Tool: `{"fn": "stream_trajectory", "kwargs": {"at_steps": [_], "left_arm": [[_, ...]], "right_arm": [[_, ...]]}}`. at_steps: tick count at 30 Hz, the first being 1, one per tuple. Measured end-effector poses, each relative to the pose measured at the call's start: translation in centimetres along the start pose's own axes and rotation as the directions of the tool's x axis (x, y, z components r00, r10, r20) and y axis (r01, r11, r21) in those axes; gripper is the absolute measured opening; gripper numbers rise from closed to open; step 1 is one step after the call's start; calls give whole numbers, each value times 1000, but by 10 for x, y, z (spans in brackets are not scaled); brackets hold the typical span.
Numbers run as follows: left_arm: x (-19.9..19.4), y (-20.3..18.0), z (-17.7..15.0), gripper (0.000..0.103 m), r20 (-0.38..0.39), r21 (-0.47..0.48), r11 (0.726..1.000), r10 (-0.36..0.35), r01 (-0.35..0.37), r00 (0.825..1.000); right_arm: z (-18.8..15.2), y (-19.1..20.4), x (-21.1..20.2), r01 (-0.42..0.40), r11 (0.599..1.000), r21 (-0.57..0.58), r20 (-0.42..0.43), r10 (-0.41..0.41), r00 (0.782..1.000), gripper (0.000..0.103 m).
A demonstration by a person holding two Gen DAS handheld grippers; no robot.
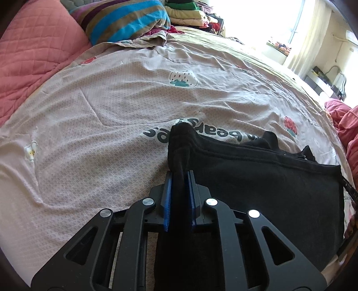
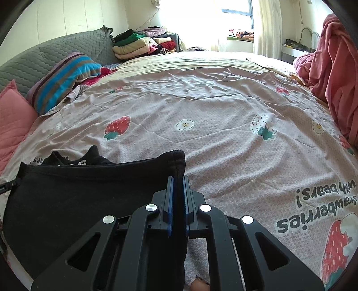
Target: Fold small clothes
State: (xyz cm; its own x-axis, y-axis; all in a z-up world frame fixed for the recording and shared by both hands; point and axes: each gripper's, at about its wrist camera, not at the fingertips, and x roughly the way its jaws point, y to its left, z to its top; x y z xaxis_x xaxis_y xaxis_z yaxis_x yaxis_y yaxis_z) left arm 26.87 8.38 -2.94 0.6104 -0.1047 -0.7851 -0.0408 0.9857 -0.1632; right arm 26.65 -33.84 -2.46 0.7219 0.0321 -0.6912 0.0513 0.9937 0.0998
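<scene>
Far left, a pink quilted cushion (image 1: 33,60) sits at the bed's edge, with a striped pillow (image 1: 125,20) beside it and a stack of folded clothes (image 2: 143,43) behind, near the wall.

Your left gripper (image 1: 180,179) is clamped on one corner of the black garment (image 1: 268,190); the cloth bunches up between the blue pads (image 1: 167,201) and pokes out past the fingertips. From that corner the garment's top edge runs off to the right, and the cloth hangs slack below it over the bed sheet (image 1: 111,112), which is printed with strawberries, flowers and lettering.

In the right wrist view, the same black garment (image 2: 78,201) stretches from the left of the frame to your right gripper (image 2: 178,179), which is closed on the opposite corner, with a fold of hem standing up between its blue pads (image 2: 170,201). More black fabric lies crumpled on the bed sheet (image 2: 223,112) just behind the held edge.

Further right the sheet is wrinkled and carries a large strawberry print with text. At far right a pink blanket (image 2: 335,67) is heaped up. A window (image 2: 237,13) with curtains glares bright beyond the bed.
</scene>
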Motion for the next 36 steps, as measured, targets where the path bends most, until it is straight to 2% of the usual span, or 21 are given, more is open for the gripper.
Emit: {"fn": "stream_trajectory", "kwargs": {"at_steps": [6,10,13,17,23,26,32,36], "left_arm": [[-4,2,-3,13,-5,-9,1000,4,-4,1000],[-5,2,-4,14,-6,-13,1000,7,-7,1000],[-10,2,-6,16,1,-16,1000,10,-10,1000],[-24,2,-8,25,27,-20,1000,-6,6,1000],[-51,-7,-18,34,51,11,1000,-28,27,998],[-58,-10,-25,40,44,10,999,-43,43,998],[-69,-22,-43,45,26,58,997,-60,59,998],[-75,-29,-53,49,20,85,995,-62,60,998]], "right_arm": [[-4,4,1,19,1000,-14,-13,-20,1000,10],[-6,5,0,29,999,-17,-11,-30,999,16],[-6,5,-6,36,999,-10,-2,-36,999,24],[-9,7,-22,29,1000,-10,9,-29,1000,38],[-22,23,-54,-24,998,-50,36,26,999,48],[-31,33,-65,-54,995,-78,32,57,998,48],[-48,49,-81,-117,987,-113,3,118,993,54],[-57,56,-86,-125,984,-130,-9,124,992,55]]}}
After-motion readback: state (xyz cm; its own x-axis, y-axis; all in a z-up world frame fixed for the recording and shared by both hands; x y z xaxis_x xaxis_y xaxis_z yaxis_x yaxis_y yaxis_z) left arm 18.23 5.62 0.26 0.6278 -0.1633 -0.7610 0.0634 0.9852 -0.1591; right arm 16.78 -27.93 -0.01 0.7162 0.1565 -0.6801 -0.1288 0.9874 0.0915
